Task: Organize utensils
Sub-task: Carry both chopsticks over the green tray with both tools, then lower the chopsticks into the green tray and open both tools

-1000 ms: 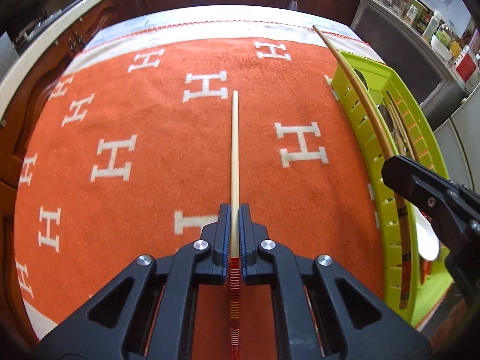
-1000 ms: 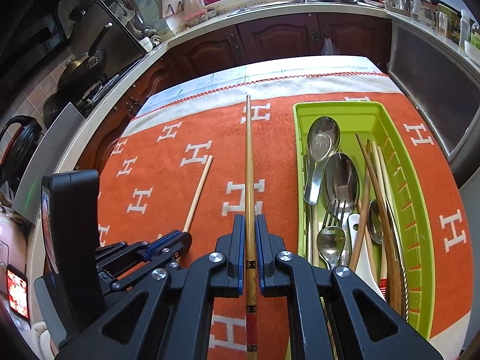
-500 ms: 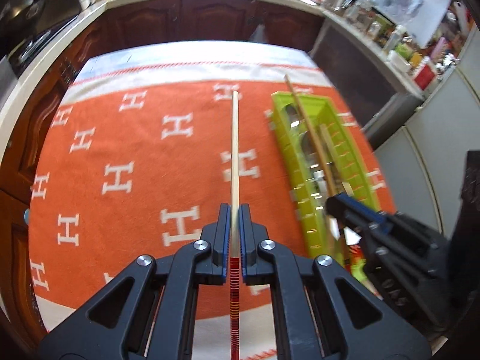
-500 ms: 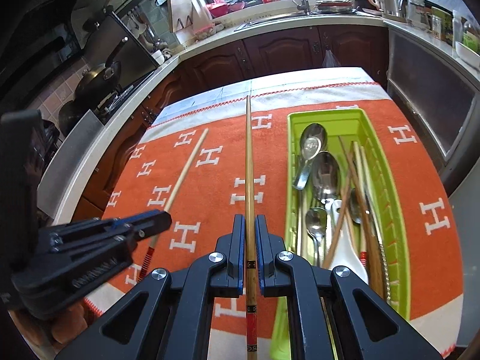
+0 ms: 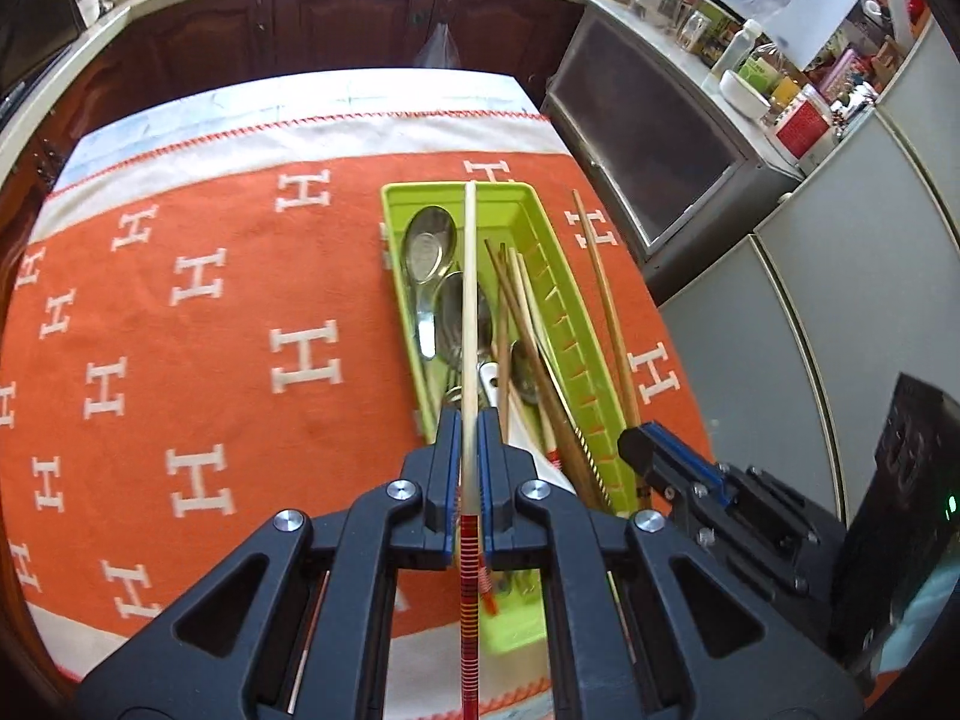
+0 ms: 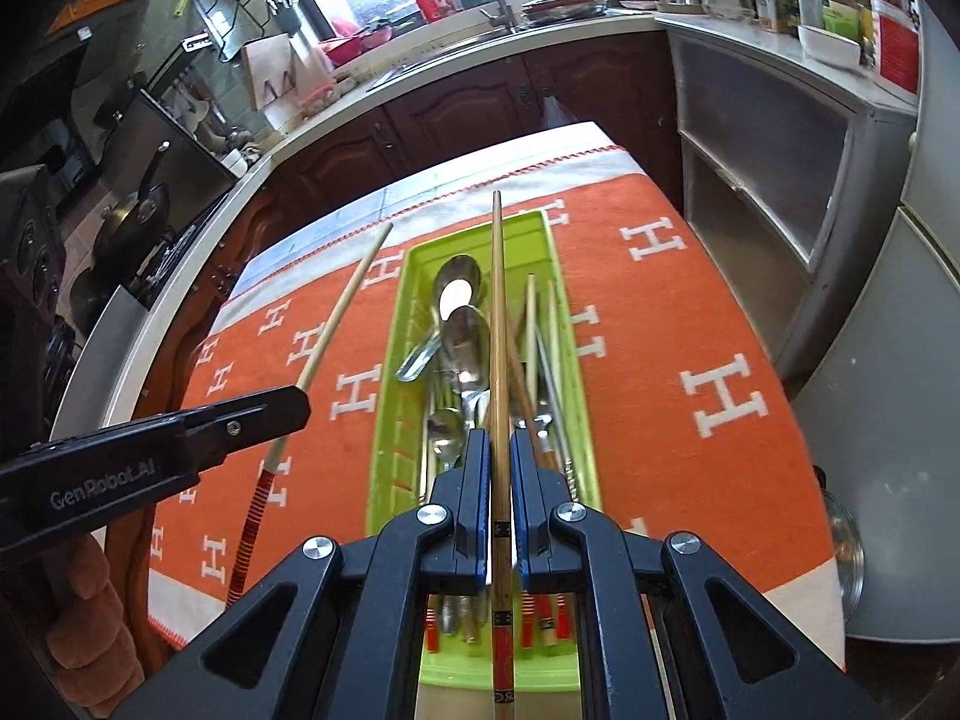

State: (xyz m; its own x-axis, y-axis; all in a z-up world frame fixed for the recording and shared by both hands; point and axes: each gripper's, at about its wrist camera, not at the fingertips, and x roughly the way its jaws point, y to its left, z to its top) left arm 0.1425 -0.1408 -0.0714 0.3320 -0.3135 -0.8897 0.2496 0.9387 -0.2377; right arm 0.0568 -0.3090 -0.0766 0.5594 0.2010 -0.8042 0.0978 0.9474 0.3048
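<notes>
My left gripper [image 5: 470, 423] is shut on a pale chopstick [image 5: 469, 300] with a red striped end, held lengthwise above the green utensil tray [image 5: 543, 276]. My right gripper [image 6: 497, 444] is shut on a darker brown chopstick [image 6: 497, 312] with a red patterned end, also held lengthwise above the green tray [image 6: 393, 360]. The tray holds metal spoons [image 6: 459, 288], forks and several chopsticks. In the left wrist view the right gripper [image 5: 645, 450] and its brown chopstick [image 5: 603, 294] show to the right of the tray. In the right wrist view the left gripper [image 6: 288, 408] and its pale chopstick [image 6: 342, 306] show left of the tray.
The tray sits on an orange cloth [image 5: 210, 330] with white H marks covering the table. Dark wood cabinets [image 5: 336, 24] and a countertop stand beyond the far edge. Grey appliances [image 5: 780, 312] stand close on the right.
Both grippers have risen and swung right, each still holding its chopstick. Both chopsticks are now over the green tray instead of over the orange cloth.
</notes>
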